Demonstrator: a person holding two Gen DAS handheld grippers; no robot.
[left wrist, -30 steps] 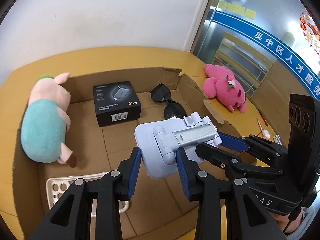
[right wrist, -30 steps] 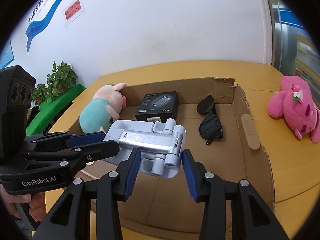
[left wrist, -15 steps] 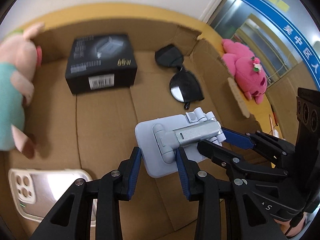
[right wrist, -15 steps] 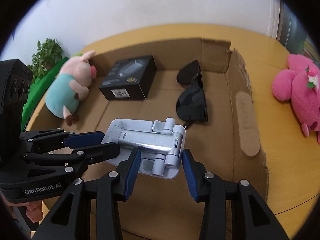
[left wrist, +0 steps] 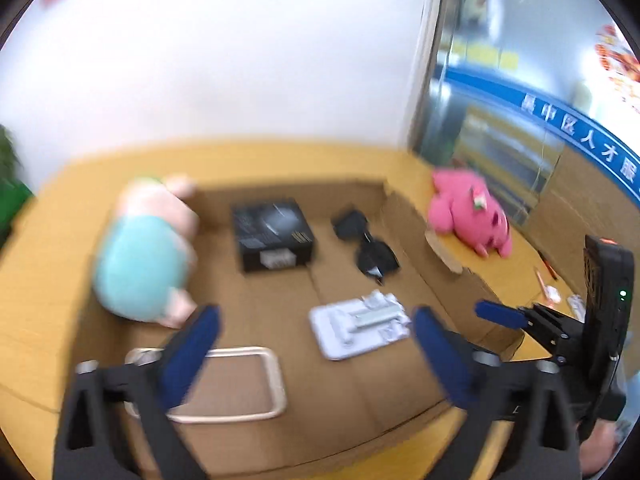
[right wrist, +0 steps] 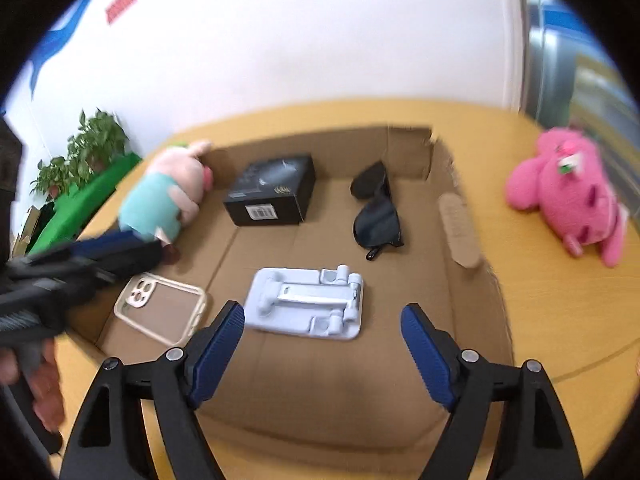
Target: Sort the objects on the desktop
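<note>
Claws both gape wide, left claw (left wrist: pixel 314 344) and right claw (right wrist: pixel 322 340), so lift straight clear of the phone stand (right wrist: pixel 306 304) in the cardboard box (right wrist: pixel 468 280).

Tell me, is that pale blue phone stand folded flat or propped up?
Folded flat: the phone stand lies on the cardboard box floor, its silver arm level against its base.

A yellow wooden tabletop (right wrist: pixel 560 300) stands against a plain white wall (right wrist: pixel 300 40) bearing a blue stripe (right wrist: pixel 56 40) and a red label (right wrist: pixel 119 3). Potted plants (right wrist: pixel 92 148) stand at left; a glass partition (left wrist: pixel 520 120) with a blue band (left wrist: pixel 580 136) at right.
</note>
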